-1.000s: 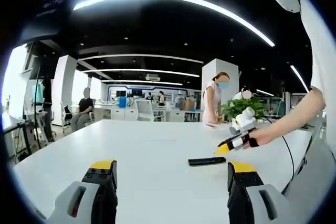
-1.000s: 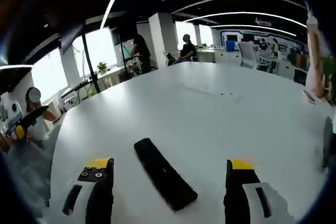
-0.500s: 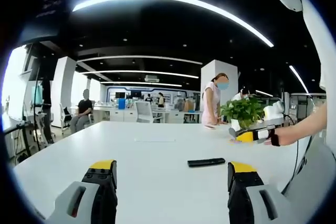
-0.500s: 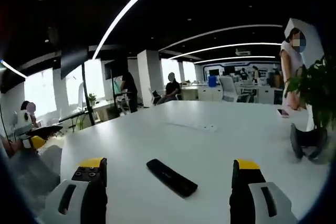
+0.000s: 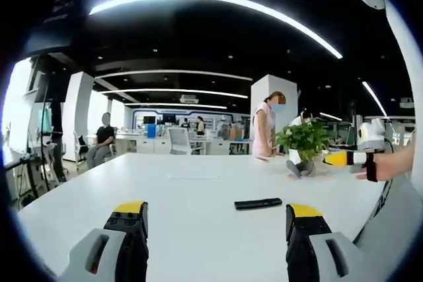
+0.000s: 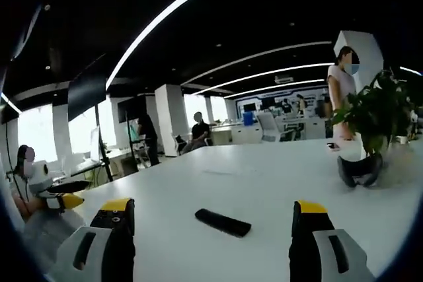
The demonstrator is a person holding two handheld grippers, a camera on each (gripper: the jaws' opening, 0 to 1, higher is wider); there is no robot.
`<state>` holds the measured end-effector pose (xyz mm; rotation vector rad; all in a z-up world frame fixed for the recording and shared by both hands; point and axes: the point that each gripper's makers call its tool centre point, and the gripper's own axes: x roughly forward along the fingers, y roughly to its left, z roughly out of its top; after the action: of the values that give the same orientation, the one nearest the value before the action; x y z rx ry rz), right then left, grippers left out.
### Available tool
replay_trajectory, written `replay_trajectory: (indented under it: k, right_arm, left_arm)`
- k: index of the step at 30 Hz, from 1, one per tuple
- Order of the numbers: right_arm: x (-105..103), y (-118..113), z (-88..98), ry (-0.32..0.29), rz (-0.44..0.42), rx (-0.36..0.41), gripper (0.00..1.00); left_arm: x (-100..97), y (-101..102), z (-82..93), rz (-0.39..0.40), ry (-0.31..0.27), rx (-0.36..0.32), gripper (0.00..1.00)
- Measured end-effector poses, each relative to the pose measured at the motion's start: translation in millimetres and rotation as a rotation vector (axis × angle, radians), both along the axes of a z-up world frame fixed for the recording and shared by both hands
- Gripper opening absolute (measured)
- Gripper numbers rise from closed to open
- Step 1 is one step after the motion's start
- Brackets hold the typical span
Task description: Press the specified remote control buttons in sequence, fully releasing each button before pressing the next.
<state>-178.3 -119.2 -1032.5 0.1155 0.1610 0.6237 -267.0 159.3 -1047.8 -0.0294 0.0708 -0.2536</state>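
Right now your left gripper (image 5: 210,229) and right gripper (image 6: 210,226) both hang with jaws spread wide and empty above the white table (image 5: 198,196), the black remote (image 5: 258,203) lying flat amid bare surface, well short of the potted plant (image 6: 373,120).

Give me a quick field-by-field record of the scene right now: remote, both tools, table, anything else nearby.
remote: black remote control lying flat on the table, untouched
table: large white table
left tool: left tool open, raised above the table, short of the remote
right tool: right tool open, clear of the remote; seen in the left gripper view held up beside the plant
nearby: potted plant on the table
people: several in the office behind
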Motion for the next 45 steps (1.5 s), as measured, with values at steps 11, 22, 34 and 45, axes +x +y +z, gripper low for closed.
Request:
replay_trajectory:
  k: [11,22,34,45]
  right_arm:
    - [-38.6,-20.1,11.0,-0.056,-0.094,-0.111,0.99]
    - [-50.4,-27.9,19.4,-0.142,-0.153,-0.094,0.99]
    - [-53.6,-42.4,3.8,-0.049,-0.179,-0.086,0.99]
    - [-62.3,-24.5,-0.8,-0.048,-0.082,-0.129,0.97]
  left_arm:
    - [0.2,-3.3,-9.8,-0.026,0.030,0.016,0.89]
    - [-2.3,-11.1,2.5,-0.042,-0.001,0.004,0.90]
    - [-2.2,-8.9,11.2,-0.013,-0.037,-0.004,0.95]
    - [-4.1,-6.6,11.3,-0.001,-0.022,-0.047,0.94]
